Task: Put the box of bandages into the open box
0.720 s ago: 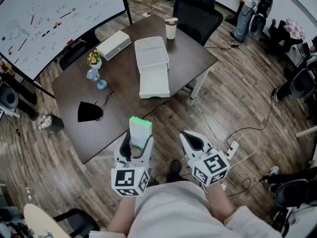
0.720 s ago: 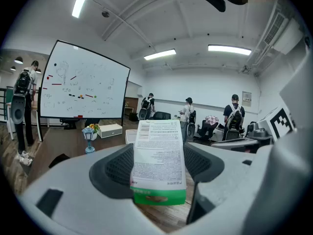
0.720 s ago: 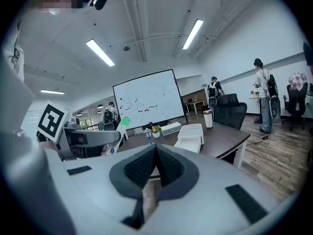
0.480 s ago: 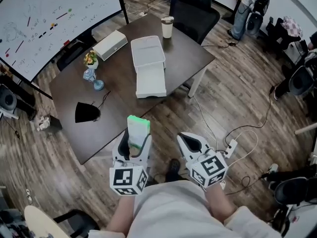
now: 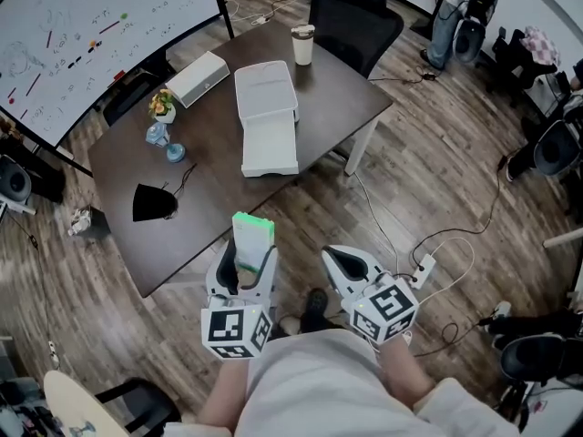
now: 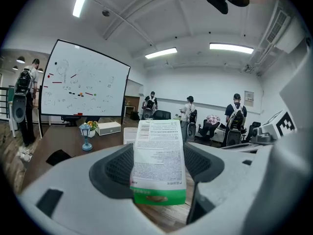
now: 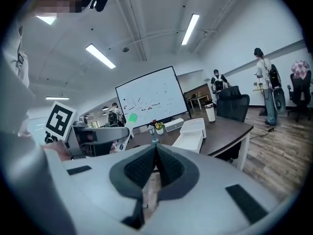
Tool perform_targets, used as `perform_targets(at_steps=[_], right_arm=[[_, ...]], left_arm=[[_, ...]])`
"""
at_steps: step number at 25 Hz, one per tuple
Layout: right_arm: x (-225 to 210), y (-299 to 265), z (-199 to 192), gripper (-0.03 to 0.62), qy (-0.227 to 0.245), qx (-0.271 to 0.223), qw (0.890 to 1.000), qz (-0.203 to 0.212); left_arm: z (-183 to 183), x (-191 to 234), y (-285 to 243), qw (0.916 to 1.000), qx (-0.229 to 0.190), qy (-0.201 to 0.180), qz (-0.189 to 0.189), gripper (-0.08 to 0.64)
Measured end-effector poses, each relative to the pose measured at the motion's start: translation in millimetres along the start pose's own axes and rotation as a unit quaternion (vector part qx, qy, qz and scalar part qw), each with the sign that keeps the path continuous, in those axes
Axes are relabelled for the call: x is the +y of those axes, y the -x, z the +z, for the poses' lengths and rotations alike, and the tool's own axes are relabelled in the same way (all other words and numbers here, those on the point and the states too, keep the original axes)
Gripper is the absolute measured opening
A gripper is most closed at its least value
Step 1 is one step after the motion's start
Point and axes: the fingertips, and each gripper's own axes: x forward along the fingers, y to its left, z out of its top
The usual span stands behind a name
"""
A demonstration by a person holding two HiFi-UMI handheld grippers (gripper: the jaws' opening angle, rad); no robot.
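Note:
My left gripper [image 5: 246, 260] is shut on the box of bandages [image 5: 252, 240], a white carton with a green end and small print [image 6: 159, 160]; it sticks up between the jaws, held in the air in front of the dark table [image 5: 209, 203]. The open box [image 5: 267, 116], white with its lid folded out, lies on the far half of that table and shows small behind the carton [image 6: 128, 133] and in the right gripper view [image 7: 191, 133]. My right gripper [image 5: 348, 264] hangs beside the left one, shut and empty, its pads meeting [image 7: 154, 161].
On the table are a black cloth [image 5: 151, 203], a small blue lamp with flowers [image 5: 162, 121], a flat white carton [image 5: 197, 77] and a cup [image 5: 301, 44]. A whiteboard [image 5: 82, 25] stands behind, an office chair [image 5: 355, 21] at the far corner. Cables [image 5: 428, 253] lie on the floor at right.
The table with the open box has shifted slightly up and left in the head view. Both grippers keep their places, and the carton stays in the left jaws.

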Motion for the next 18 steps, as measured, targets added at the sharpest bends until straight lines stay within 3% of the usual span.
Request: perform_targets(at_steps=[18], right_arm=[[-29.1, 8.0, -1.2, 0.003, -0.013, 0.007, 1.000, -0.019]], left_arm=[[-1.1, -13.0, -19.8, 0.9999, 0.008, 0.003, -0.010, 0.319]])
